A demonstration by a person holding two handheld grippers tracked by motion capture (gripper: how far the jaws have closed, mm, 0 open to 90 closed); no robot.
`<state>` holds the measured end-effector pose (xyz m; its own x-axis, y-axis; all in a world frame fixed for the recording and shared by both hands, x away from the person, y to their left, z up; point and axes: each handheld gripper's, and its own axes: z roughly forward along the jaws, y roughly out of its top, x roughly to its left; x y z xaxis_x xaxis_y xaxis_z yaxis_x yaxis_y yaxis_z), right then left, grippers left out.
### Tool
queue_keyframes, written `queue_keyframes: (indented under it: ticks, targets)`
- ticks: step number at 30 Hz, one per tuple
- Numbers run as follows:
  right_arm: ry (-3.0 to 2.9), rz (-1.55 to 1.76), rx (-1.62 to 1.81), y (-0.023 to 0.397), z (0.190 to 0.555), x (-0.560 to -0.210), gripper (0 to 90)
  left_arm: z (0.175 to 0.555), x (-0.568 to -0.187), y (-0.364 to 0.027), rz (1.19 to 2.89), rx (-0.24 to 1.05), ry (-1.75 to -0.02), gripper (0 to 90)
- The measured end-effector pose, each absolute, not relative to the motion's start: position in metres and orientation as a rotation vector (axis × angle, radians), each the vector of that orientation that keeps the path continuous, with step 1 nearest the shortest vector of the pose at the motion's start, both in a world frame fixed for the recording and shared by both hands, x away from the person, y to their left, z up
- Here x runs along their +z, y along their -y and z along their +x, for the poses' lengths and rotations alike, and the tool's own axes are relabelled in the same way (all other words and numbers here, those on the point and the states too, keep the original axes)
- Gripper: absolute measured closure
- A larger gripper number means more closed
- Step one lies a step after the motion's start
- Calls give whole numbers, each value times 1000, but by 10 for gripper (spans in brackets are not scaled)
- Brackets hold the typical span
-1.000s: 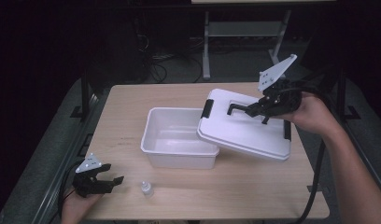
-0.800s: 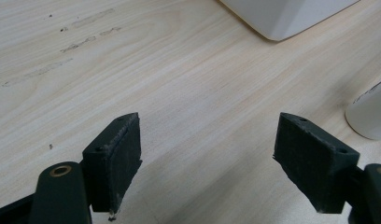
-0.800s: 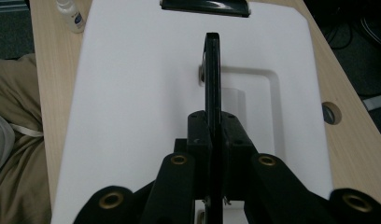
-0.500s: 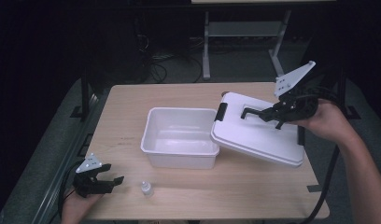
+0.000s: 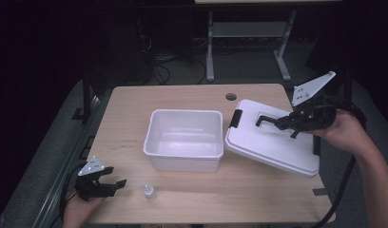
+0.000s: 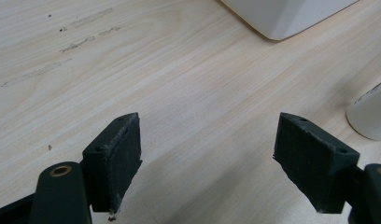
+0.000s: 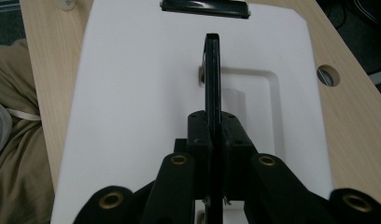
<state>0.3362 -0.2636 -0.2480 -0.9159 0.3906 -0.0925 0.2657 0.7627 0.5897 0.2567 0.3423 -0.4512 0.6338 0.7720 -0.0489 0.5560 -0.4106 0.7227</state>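
An open white bin (image 5: 182, 164) stands mid-table. Its white lid (image 5: 273, 145) hangs tilted just right of the bin, a black latch (image 5: 236, 118) at its left end. My right gripper (image 5: 283, 122) is shut on the lid's black handle (image 5: 266, 118). The right gripper view looks down the clamped handle (image 7: 212, 70) over the lid (image 7: 132, 93), with my right gripper (image 7: 212, 135) pinching it. At the front left my left gripper (image 5: 117, 184) rests open on the table. A small white bottle (image 5: 149, 192) stands just to its right. The left gripper view has my left gripper (image 6: 207, 158) with bare wood between its pads, the bottle (image 6: 373, 114) to the right.
The wooden table (image 5: 135, 109) has a cable hole (image 5: 231, 96) near its far edge. A corner of the bin (image 6: 282, 18) lies ahead of the left gripper. Dark floor, cables and a desk frame (image 5: 249, 33) lie beyond the table.
My right gripper has carried the lid to the right and slightly down, off the bin's right side. The left gripper and the bottle have not moved.
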Motion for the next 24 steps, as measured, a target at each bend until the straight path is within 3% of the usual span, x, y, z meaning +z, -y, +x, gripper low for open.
queue_keyframes:
  ticks: [24]
  targets:
    - [-2781, 580, 899, 278, 333, -302, 839, 257, -452, -343, 2131, 384, -1032, 227]
